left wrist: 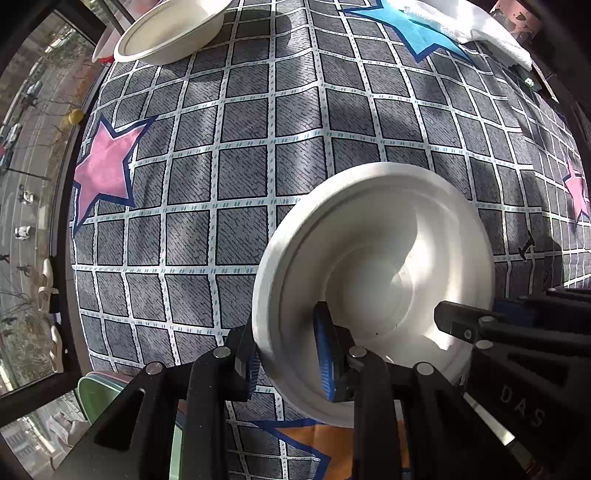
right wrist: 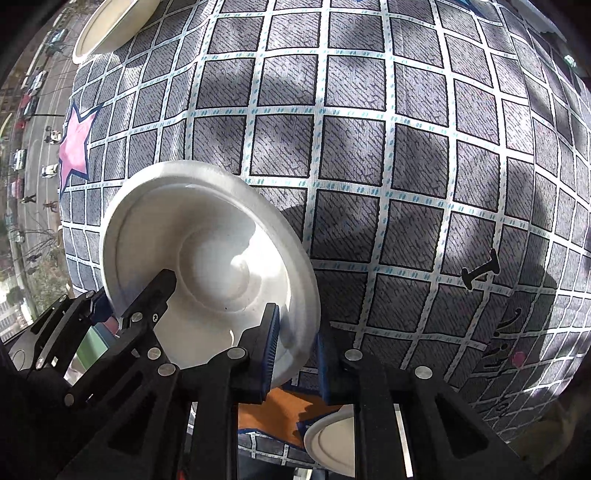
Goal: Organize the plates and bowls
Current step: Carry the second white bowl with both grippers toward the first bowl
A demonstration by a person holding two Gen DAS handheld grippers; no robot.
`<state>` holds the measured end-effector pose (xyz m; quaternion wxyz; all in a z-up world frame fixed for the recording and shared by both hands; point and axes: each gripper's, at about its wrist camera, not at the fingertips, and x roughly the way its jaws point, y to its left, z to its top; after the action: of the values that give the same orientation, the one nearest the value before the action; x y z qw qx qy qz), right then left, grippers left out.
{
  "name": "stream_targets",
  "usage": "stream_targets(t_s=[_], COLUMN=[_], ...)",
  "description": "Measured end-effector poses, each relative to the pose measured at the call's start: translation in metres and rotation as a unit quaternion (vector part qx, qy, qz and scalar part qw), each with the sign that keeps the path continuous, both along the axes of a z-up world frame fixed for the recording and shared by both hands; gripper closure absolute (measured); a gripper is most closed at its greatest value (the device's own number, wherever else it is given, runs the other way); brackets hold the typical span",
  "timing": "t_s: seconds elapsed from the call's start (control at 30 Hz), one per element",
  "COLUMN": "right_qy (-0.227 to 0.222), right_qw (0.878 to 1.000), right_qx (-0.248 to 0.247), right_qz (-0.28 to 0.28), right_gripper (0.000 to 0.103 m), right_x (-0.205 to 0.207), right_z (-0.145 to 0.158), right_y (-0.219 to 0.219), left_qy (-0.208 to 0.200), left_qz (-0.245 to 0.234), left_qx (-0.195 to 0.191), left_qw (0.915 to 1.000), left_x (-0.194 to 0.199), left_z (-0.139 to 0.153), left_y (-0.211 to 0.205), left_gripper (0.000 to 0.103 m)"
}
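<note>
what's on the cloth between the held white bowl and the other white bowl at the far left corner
Nothing stands between the held white bowl and the far white bowl: only bare checked tablecloth with a pink star printed off to the left. The left wrist view shows it best.

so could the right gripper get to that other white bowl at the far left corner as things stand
Probably not yet: the right gripper is at the rim of the near white bowl, as is the left gripper. The path across the tablecloth to the far bowl looks unobstructed.
</note>
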<state>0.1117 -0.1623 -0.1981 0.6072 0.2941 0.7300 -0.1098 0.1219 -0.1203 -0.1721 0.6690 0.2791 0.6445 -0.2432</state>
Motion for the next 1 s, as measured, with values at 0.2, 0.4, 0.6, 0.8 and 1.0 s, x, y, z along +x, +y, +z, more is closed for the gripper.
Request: stream_targets(t_s=[0.2,0.4,0.6,0.8,1.0], right_qy=[-0.012,-0.025,-0.036,-0.048,-0.053], right_qw=[1.000,1.000,0.999,0.999,0.998], right_qx=[0.007,0.011,0.011,0.011,0.004], right_qz=[0.002,0.002,-0.001,-0.014,-0.033], right_gripper=[0.083,0.083,0.083,0.083,0.083], right_x=[-0.016,-0.047,-0.061,-0.075,-0.108], right_z=[-0.001,0.014,0.029,0.054,0.074], right_y=[-0.014,-0.020,-0.029,-0.033,-0.045], left_qy=[0.000,-0.007,-0.014,-0.018,-0.017], left_qz=[0.017,0.025,0.023,0.014,-0.022], left_qx=[-0.010,-0.021,-0.033,-0.047,-0.051], left_qw=[0.9998,0.9994,0.9991,0.9986,0.9983], left_x=[-0.005,-0.012,-0.020,-0.030,-0.051], left_z=[0.008,0.031,0.052,0.074,0.086], left_y=[0.006,0.011,0.021,0.025,0.015], left_gripper=[0.076,0.075,0.075,0.075,0.075])
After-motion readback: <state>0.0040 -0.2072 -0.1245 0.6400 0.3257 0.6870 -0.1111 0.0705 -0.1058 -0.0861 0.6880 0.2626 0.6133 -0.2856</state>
